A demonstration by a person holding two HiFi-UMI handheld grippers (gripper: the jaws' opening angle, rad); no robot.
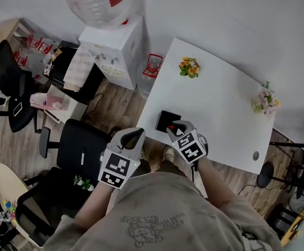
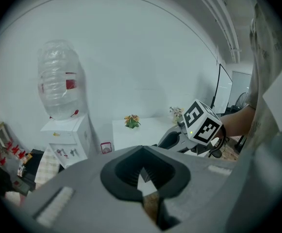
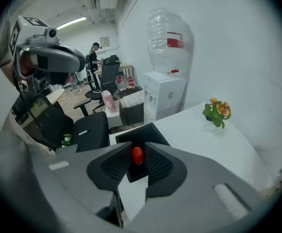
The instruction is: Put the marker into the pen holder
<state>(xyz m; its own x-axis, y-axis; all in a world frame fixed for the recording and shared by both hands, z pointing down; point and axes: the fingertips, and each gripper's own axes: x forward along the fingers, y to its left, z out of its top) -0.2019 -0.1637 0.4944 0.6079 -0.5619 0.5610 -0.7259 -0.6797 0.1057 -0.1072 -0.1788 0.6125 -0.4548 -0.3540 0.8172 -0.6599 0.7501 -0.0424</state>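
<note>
A black square pen holder (image 1: 166, 120) stands at the near left corner of the white table (image 1: 220, 109). My right gripper (image 1: 176, 129) hovers right over it, shut on a marker with a red cap (image 1: 171, 128). In the right gripper view the red cap (image 3: 137, 154) stands upright between the pads of the right gripper (image 3: 136, 148), with the pen holder's open top (image 3: 143, 132) just beyond. My left gripper (image 1: 134, 136) hangs off the table's left edge; its jaws meet at the tips around nothing. The left gripper (image 2: 141, 150) faces the right gripper (image 2: 178, 140).
A small pot of orange flowers (image 1: 189, 67) sits at the table's far edge and pink flowers (image 1: 265, 100) at its right. A water dispenser (image 1: 117, 48) stands left of the table. Black office chairs (image 1: 81, 150) are on the wooden floor below my left gripper.
</note>
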